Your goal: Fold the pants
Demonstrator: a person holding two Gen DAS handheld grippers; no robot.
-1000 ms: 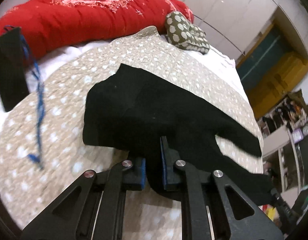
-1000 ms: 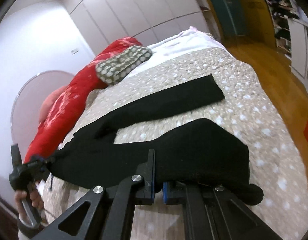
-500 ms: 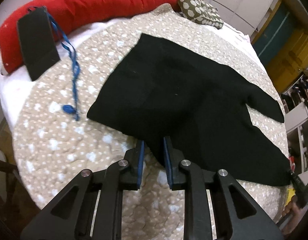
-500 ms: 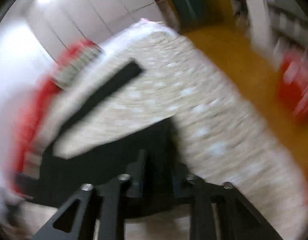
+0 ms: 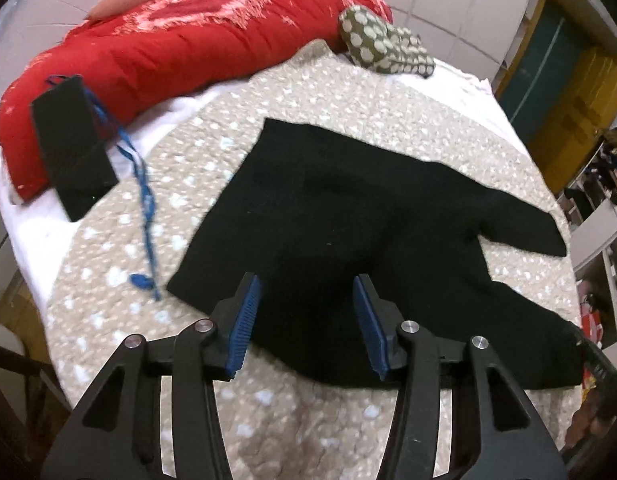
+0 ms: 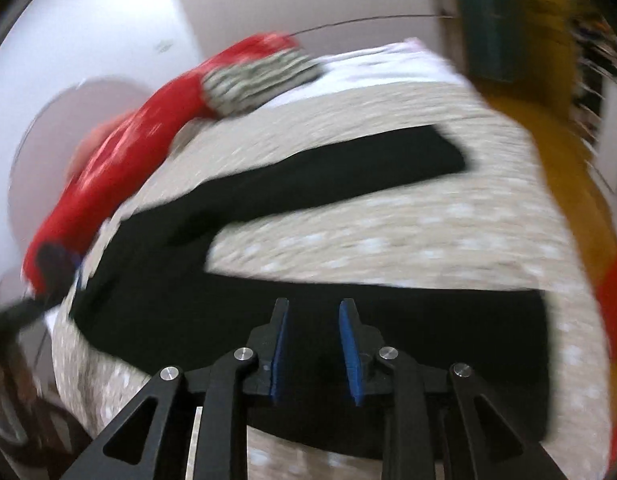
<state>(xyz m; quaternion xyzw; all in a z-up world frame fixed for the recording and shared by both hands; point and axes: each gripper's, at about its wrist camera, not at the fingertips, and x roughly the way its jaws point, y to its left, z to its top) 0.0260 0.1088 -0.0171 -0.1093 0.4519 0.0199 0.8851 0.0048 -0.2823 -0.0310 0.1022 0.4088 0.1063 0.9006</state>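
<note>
Black pants [image 5: 348, 232] lie spread flat on a beige spotted quilt [image 5: 388, 104], waist toward the left, two legs splayed to the right. My left gripper [image 5: 306, 312] is open, its blue pads either side of the near waist edge, holding nothing. In the blurred right wrist view the pants [image 6: 308, 208] show one leg reaching far right and the other leg's hem across the front. My right gripper [image 6: 314, 334] is open above that near leg, holding nothing.
A red duvet [image 5: 180, 56] and a green dotted pillow [image 5: 384, 48] lie at the bed's head. A black flat case [image 5: 74, 148] with a blue cord [image 5: 144, 208] rests on the left. Wooden floor [image 6: 564, 152] and shelves flank the bed's right side.
Both grippers have opened and let go of the pants, which now lie flat on the quilt. The right gripper has swung fast, blurring its view.
</note>
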